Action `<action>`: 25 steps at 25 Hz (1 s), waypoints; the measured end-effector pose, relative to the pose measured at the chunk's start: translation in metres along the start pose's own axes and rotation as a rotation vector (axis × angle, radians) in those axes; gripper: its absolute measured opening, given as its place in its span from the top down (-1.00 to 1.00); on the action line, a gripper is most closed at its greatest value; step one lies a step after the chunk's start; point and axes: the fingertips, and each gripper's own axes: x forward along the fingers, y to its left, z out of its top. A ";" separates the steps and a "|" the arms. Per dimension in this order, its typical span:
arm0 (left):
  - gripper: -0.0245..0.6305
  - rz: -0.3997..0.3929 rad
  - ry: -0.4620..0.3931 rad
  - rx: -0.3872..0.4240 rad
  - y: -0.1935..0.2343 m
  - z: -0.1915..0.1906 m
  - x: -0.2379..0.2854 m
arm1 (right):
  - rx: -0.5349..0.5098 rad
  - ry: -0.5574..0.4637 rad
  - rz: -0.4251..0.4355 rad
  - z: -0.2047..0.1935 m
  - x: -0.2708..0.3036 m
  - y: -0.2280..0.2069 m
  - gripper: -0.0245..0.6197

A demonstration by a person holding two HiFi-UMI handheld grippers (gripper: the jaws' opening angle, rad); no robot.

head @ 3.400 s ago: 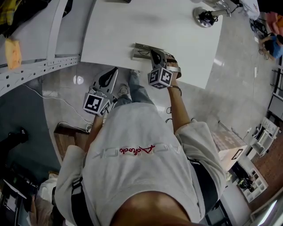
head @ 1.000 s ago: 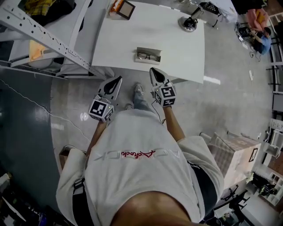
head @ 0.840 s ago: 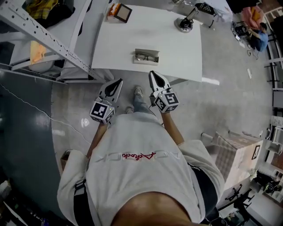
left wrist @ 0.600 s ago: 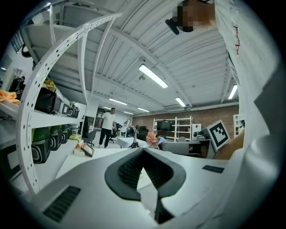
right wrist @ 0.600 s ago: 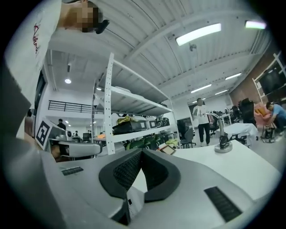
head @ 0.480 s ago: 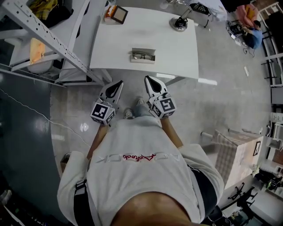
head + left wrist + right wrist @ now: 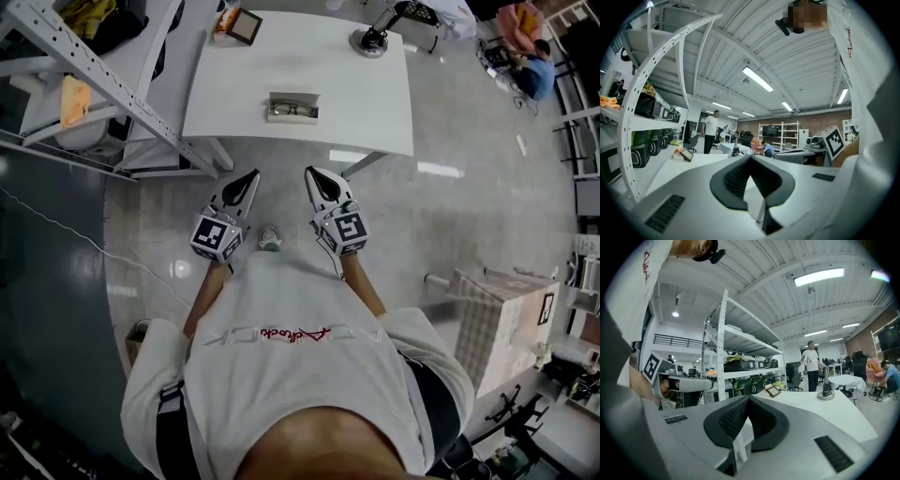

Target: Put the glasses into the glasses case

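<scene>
Looking pretty much done to me. The glasses (image 7: pixel 298 110) already lie inside the glasses case (image 7: pixel 277 98), which sits open on the white table (image 7: pixel 281 52), well ahead of both sets of jaws and roughly in line with the gap between the two grippers. The left gripper (image 7: pixel 247 179) has its jaws pressed together with nothing in them, and so does the right gripper (image 7: pixel 312 175). Both point level, nowhere near the case. Only thing maybe left is closing it, and I can't tell if it even has a lid.
</scene>
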 end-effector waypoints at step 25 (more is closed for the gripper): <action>0.90 0.018 0.012 0.016 -0.175 -0.030 -0.086 | -0.025 0.003 -0.024 -0.025 -0.193 0.061 0.91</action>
